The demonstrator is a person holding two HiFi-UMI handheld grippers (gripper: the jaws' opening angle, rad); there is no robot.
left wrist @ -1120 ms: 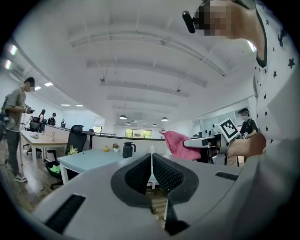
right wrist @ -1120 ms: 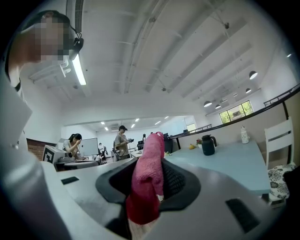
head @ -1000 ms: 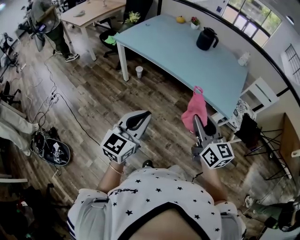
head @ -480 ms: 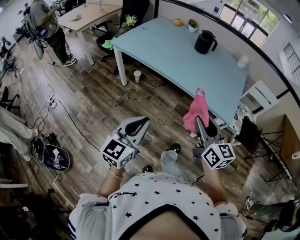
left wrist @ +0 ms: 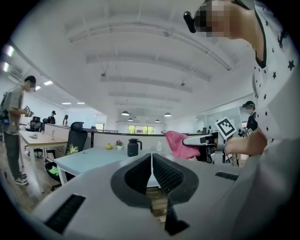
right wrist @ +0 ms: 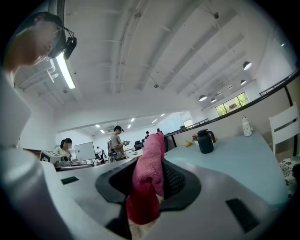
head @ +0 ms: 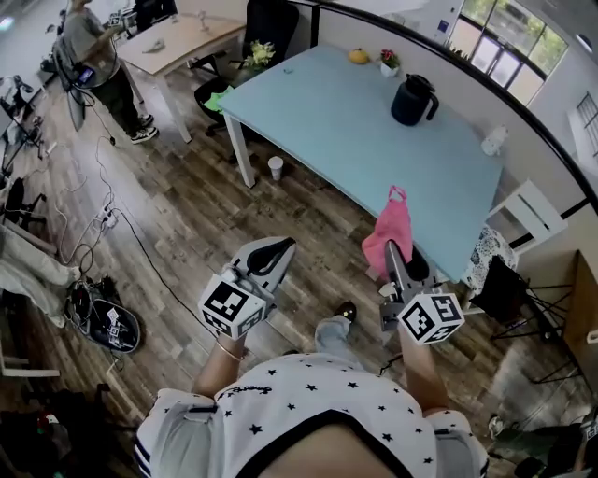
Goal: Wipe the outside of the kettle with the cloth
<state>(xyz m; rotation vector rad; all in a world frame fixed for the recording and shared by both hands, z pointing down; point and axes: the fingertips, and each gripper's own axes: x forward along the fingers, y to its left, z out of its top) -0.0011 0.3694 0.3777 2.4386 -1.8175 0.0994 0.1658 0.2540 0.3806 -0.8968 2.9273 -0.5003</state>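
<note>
A black kettle (head: 414, 99) stands at the far side of the light blue table (head: 355, 121); it also shows small in the left gripper view (left wrist: 133, 147) and the right gripper view (right wrist: 205, 140). My right gripper (head: 393, 250) is shut on a pink cloth (head: 391, 231), which sticks up from the jaws (right wrist: 149, 173) just short of the table's near edge. My left gripper (head: 277, 248) hangs over the wooden floor with its jaws pressed together and nothing between them (left wrist: 151, 171). Both grippers are well short of the kettle.
On the table's far edge sit a yellow fruit (head: 360, 56), a small flower pot (head: 389, 63) and a white bottle (head: 492, 141). A paper cup (head: 276, 168) stands on the floor under the table. A black chair (head: 262, 23), a white chair (head: 528, 210), cables and a standing person (head: 89, 47) surround the area.
The view has shifted slightly as the person steps toward the table; a shoe now shows below. Both grippers keep their pose, the cloth still held.
</note>
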